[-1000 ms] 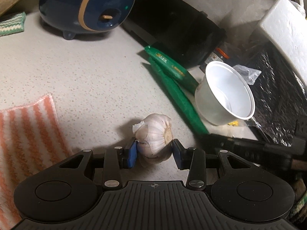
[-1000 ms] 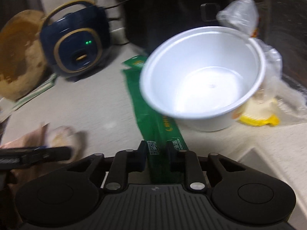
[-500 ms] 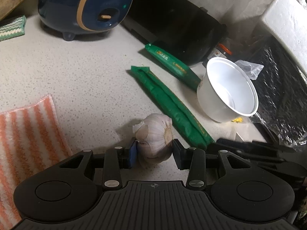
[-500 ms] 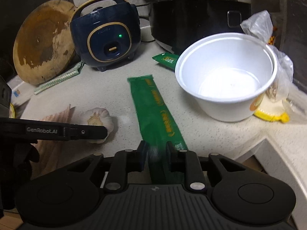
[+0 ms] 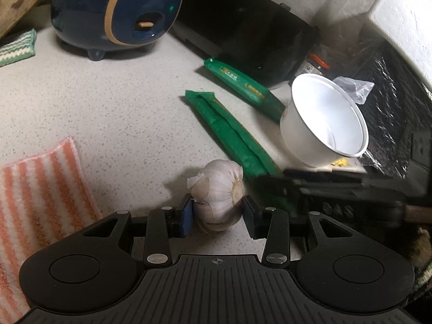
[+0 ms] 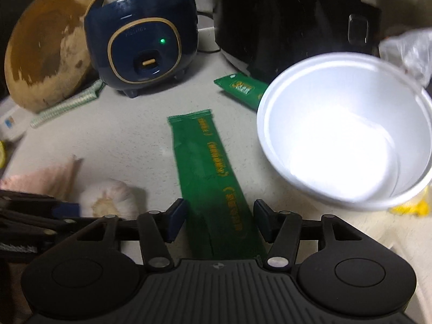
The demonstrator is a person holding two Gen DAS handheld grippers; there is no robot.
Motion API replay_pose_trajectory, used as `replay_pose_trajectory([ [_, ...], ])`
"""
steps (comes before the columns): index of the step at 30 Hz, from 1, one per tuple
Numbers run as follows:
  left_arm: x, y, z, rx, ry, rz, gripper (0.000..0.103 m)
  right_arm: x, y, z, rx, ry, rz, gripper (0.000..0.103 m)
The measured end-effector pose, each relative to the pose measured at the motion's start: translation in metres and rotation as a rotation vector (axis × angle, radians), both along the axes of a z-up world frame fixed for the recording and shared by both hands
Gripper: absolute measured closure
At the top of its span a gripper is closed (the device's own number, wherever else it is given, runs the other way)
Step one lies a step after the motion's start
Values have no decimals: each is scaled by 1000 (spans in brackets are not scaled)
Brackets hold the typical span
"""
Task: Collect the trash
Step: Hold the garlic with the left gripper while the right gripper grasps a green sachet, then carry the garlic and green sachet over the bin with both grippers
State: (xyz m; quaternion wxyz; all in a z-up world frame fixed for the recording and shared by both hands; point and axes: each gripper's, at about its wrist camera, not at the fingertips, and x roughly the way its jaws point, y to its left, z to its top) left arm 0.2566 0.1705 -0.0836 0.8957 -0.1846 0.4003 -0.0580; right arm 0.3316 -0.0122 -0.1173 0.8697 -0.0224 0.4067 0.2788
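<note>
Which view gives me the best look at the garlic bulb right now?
Left wrist view: the garlic bulb sits sharp and central on the counter between the left gripper fingers. In the right wrist view it is a blurred pale lump at lower left, partly hidden by the left gripper.

Both fisheye views ride low on a hand-held gripper, angled down at the speckled pale bench (image 5: pixel 108 113) from close range. The left view faces rightward across it (garlic nearly at the lens); the right view faces the back wall. Both share the navy rice cooker (image 5: pixel 116 13) (image 6: pixel 143 46), long green sachet (image 5: pixel 229 135) (image 6: pixel 213 178) and white plastic bowl (image 5: pixel 324 124) (image 6: pixel 343 135).
</note>
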Motion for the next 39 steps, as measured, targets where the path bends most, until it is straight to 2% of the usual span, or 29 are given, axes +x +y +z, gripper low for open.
replay_pose_trajectory([
  [3,0,1,0,-4,0,2,59,-14,0,1,29,42,66,48],
  [5,0,1,0,-7,-1,5,60,-20,4,3,10,18,75,48],
  [8,0,1,0,-4,0,7,60,-15,9,5,-7,-39,29,48],
  [13,-3,2,0,-7,-5,11,60,16,14,-3,24,-8,-24,48],
  [21,-8,13,1,-30,-2,74,60,5,25,-4,-36,-54,72,48],
  [23,-6,14,1,-28,1,72,60,-2,28,-5,-61,-80,68,56],
  [24,-5,13,1,-26,1,69,60,-5,29,-5,-68,-86,72,69],
  [27,-6,10,1,-4,-3,63,60,-12,31,1,-77,-95,65,84],
  [30,-6,6,1,18,-10,58,60,-16,24,9,-21,-49,51,85],
  [35,-6,11,0,-16,-15,69,60,-28,1,24,96,12,-14,86],
  [39,-7,12,-1,-16,-24,51,60,-50,-22,35,176,37,-78,86],
])
